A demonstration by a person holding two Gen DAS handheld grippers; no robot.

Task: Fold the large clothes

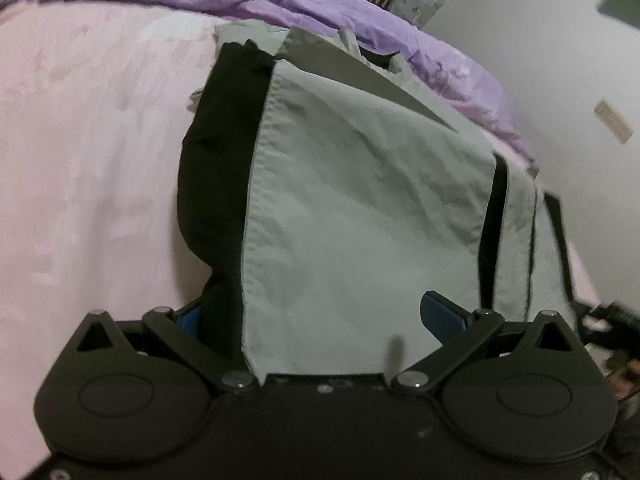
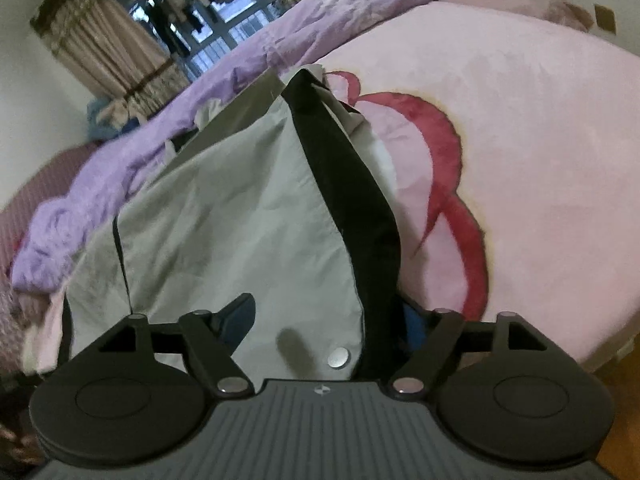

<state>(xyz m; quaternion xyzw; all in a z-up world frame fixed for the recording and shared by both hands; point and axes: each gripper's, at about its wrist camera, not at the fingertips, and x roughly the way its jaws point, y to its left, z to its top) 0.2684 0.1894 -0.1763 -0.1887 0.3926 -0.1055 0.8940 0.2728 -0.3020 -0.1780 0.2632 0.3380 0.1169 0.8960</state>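
Lying on pink bedspread (image 1: 88,168): grey-and-black garment (image 1: 360,200), no legible labels. Left gripper (image 1: 316,316) and right gripper (image 2: 328,320) both spread wide, cloth between fingers. Silver snap (image 2: 338,358): right view only.

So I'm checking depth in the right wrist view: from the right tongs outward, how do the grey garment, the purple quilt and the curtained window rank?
1. Grey garment, between the open right tongs, its snap button just ahead.
2. Purple quilt, bunched behind the garment, upper left.
3. Curtained window, across the room at top.
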